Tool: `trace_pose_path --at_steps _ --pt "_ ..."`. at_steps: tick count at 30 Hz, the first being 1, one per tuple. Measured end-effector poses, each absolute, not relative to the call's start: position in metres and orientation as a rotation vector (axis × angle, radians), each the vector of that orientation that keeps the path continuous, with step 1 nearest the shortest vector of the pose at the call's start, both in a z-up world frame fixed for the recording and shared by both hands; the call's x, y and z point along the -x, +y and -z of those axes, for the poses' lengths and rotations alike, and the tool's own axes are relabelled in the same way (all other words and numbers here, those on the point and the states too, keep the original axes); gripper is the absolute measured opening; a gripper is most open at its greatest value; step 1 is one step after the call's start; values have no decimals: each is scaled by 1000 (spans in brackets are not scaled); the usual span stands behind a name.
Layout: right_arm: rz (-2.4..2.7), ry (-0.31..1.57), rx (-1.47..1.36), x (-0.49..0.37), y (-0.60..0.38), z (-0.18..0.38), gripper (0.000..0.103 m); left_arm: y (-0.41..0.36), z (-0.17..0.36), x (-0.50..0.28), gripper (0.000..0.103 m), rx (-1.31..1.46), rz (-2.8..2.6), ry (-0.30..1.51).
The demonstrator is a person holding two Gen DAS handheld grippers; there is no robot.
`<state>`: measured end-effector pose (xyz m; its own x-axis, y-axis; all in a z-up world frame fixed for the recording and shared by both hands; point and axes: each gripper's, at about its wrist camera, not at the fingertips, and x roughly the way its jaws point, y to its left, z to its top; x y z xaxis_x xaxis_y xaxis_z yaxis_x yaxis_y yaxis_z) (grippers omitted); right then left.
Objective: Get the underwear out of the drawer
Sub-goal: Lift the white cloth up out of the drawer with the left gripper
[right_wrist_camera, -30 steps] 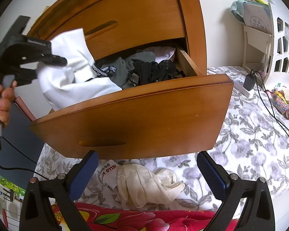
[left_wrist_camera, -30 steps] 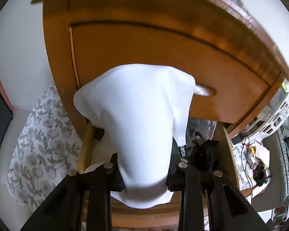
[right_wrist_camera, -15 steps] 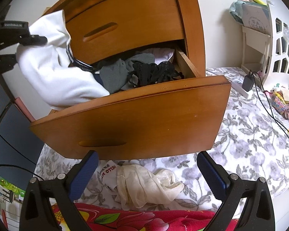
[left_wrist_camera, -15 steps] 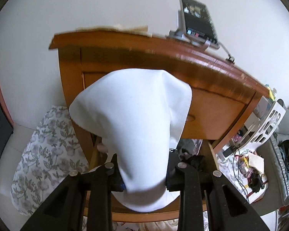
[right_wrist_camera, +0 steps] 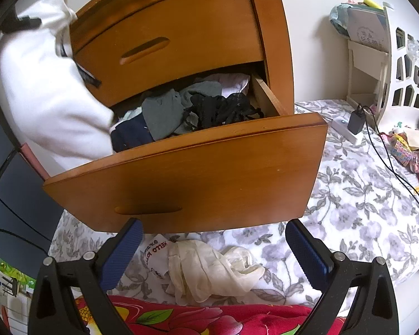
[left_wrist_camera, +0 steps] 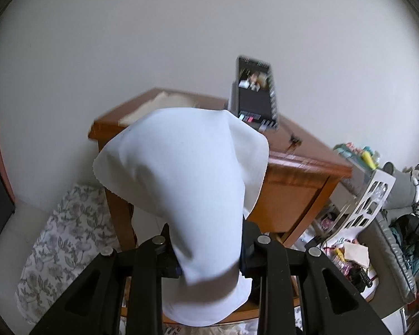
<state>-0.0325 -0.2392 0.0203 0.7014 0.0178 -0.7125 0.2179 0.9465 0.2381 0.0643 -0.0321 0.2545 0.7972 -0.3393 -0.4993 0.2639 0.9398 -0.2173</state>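
My left gripper [left_wrist_camera: 209, 254] is shut on white underwear [left_wrist_camera: 187, 184], which drapes over its fingers and hides the drawer below in the left wrist view. In the right wrist view the same white underwear [right_wrist_camera: 50, 95] hangs high at the left, beside the wooden dresser, its lower end still at the drawer's left corner. The open wooden drawer [right_wrist_camera: 198, 173] holds a grey garment [right_wrist_camera: 164, 114], a black lace one [right_wrist_camera: 223, 109] and a navy one [right_wrist_camera: 131, 136]. My right gripper [right_wrist_camera: 212, 248] is open, low in front of the drawer's face, holding nothing.
A phone [left_wrist_camera: 255, 95] stands on top of the dresser [left_wrist_camera: 301, 156]. A cream garment [right_wrist_camera: 209, 268] lies on the floral sheet [right_wrist_camera: 357, 203] below the drawer. A white shelf [right_wrist_camera: 385, 53] and a charger with cables [right_wrist_camera: 356, 122] sit at the right. Red floral fabric [right_wrist_camera: 195, 318] is nearest.
My left gripper has risen with the white underwear, from drawer level to above the dresser top. The garment has pulled up out of the drawer. The right gripper has not moved.
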Motion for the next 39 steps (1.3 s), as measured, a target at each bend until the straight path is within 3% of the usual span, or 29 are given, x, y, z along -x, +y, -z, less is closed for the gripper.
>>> trace_pose_path --at_steps 21,39 --pt "137 769 -310 45 -242 -29 103 -40 -310 20 29 82 466 386" --pt "262 726 -290 79 -277 -46 103 -58 -228 25 29 124 517 570"
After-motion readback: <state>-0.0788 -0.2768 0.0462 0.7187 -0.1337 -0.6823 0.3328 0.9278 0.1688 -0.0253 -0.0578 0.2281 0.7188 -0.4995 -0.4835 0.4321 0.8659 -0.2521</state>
